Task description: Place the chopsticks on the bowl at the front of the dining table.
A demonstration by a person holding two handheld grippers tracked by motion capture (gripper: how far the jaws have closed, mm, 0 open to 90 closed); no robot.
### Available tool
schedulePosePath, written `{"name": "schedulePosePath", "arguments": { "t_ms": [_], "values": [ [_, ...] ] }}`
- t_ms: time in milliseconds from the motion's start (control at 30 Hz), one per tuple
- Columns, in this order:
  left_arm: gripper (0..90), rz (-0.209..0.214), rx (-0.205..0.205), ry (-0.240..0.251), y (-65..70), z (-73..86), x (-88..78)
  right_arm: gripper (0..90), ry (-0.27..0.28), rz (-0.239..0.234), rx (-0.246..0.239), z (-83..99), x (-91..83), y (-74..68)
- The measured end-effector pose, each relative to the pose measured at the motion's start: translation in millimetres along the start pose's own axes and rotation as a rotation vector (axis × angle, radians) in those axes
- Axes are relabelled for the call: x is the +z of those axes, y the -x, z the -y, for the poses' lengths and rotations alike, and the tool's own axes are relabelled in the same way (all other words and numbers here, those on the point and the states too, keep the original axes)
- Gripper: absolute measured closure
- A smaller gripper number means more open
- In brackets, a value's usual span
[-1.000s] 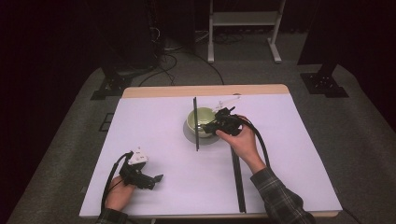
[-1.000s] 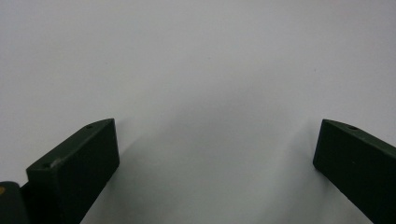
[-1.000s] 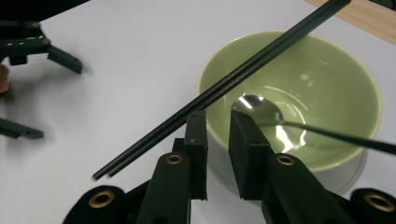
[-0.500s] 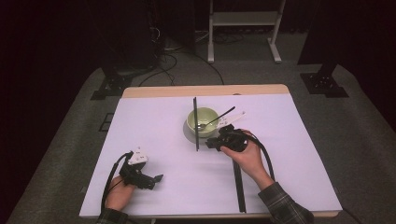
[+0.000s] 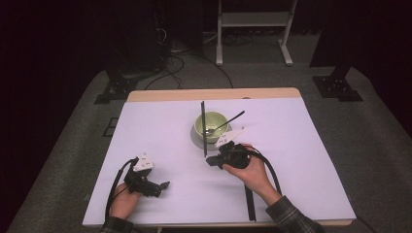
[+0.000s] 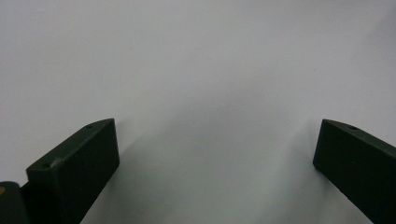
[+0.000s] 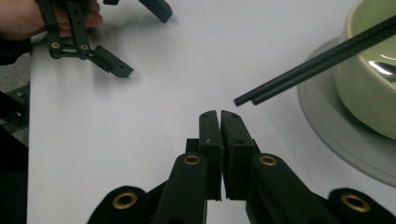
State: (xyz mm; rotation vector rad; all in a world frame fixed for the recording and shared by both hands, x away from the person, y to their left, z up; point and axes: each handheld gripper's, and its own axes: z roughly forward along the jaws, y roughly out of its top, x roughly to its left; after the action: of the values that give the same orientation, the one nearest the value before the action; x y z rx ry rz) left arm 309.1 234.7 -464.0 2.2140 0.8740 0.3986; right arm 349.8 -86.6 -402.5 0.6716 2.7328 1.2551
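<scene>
Just beside the green bowl with chopsticks across it, the right hand-held gripper has just closed empty, while the left hand-held gripper gapes wide on the desk.

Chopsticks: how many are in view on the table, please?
2. Both chopsticks lie side by side, resting across the left rim of the green bowl; the right gripper view shows their two tips together. Any others may be hidden.
</scene>
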Motion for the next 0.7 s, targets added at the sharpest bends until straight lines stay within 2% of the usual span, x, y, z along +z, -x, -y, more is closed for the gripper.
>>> {"name": "schedulePosePath", "arguments": {
  "t_ms": [333,700],
  "values": [
    [0.0,0.000,0.001,0.000,-0.1,0.0,0.0,87.1,-0.007,-0.014,0.000,-3.1,8.0,0.4],
    [0.0,-0.001,0.001,0.000,-0.1,0.0,0.0,87.1,-0.011,-0.001,0.005,-5.8,12.4,5.0]
  ]
}}
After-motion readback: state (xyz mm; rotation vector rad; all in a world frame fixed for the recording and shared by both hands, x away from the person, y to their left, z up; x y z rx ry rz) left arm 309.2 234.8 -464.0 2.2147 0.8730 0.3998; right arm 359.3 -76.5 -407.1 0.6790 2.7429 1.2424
